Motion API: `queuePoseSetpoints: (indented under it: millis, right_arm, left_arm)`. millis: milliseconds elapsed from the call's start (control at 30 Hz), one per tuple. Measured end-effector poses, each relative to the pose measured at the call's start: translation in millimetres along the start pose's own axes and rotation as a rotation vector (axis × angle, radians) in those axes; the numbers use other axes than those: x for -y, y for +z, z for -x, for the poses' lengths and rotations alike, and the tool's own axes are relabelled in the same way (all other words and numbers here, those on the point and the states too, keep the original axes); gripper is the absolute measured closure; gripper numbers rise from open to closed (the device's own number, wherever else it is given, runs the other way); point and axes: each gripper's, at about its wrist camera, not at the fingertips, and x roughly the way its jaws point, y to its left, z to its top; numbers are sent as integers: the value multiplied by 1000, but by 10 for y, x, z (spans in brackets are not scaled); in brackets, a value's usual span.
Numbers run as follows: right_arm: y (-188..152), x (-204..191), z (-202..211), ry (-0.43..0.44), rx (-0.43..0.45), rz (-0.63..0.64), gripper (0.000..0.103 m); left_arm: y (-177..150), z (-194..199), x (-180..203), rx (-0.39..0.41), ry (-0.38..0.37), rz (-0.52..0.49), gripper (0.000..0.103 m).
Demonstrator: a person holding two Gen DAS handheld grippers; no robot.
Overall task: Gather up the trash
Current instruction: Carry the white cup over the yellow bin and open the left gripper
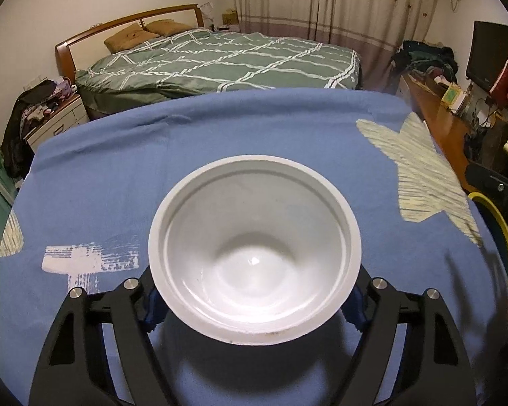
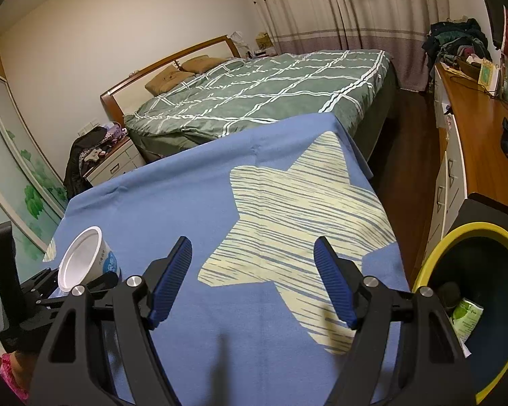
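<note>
The empty white plastic cup (image 1: pixel 254 250) sits between the left gripper (image 1: pixel 254 304) fingers, gripped on both sides just over the blue-clothed bench (image 2: pixel 172 203). It looks light, thin-walled, crushable; hold gently below the rim. The right gripper (image 2: pixel 252 280) gapes wide, empty, beside the yellow-rimmed bin (image 2: pixel 433 257).

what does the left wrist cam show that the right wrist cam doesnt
Only the left wrist view shows the inside of the white cup, which looks empty, with the left gripper closed on its sides, plus a black monitor at the right.

Only the right wrist view shows the cup's outside with its blue label, the open, empty right gripper, and the inside of the yellow-rimmed bin, which already holds a green-and-white packet.

Both show the blue star-print cloth, the green checked bed, the curtains and the bin's rim.
</note>
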Motion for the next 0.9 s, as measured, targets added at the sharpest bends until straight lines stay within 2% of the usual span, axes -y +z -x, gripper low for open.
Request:
queuePoseSetpoints:
  millis: [133, 267, 400, 500, 700, 833, 900]
  right_arm:
    - [4, 4, 35, -31, 16, 18, 32]
    - [11, 35, 133, -147, 34, 56, 33]
    - [-135, 226, 577, -193, 86, 47, 33]
    - [-327, 402, 887, -219, 100, 45, 33]
    - [-841, 1030, 1771, -251, 137, -34, 32]
    - [-1102, 1322, 2138, -334, 130, -63, 32]
    - [-1176, 1424, 2242, -342, 129, -89, 32]
  left_arm:
    - [-3, 250, 109, 43, -24, -26, 25]
    - [-6, 534, 353, 79, -71, -82, 25]
    - [-39, 690, 651, 77, -123, -149, 25]
    - [-61, 745, 1005, 67, -174, -216, 25]
    - [-38, 786, 1764, 51, -288, -315, 25]
    - [14, 703, 2334, 27, -348, -383, 25]
    - [41, 634, 2626, 9, -371, -417, 25]
